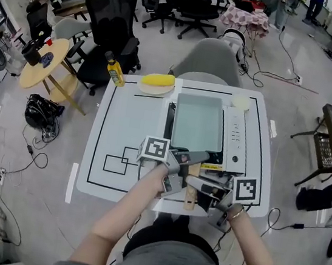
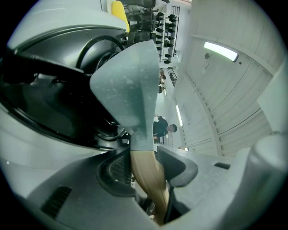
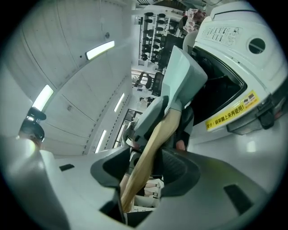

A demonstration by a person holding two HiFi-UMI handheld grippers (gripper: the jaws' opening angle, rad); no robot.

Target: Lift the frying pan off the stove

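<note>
A pale grey-green rectangular frying pan (image 1: 198, 124) sits on the white portable stove (image 1: 234, 135) on the white table (image 1: 112, 121). Its wooden handle (image 1: 191, 193) points toward me over the near table edge. My left gripper (image 1: 189, 166) reaches in from the left and is shut on the handle (image 2: 148, 179), just behind the pan (image 2: 130, 90). My right gripper (image 1: 198, 185) comes from the right, lower on the handle (image 3: 153, 143). The handle lies between its jaws against one pad, with a gap at the other. The pan (image 3: 184, 76) and stove (image 3: 234, 40) rise beyond.
A yellow bottle (image 1: 115, 69) and a yellow object on a white plate (image 1: 156, 81) stand at the table's far edge. Black tape outlines (image 1: 119, 159) mark the left half. A grey chair (image 1: 207, 58) faces the far side; black office chairs (image 1: 112, 14) and a round wooden table (image 1: 44, 63) stand left.
</note>
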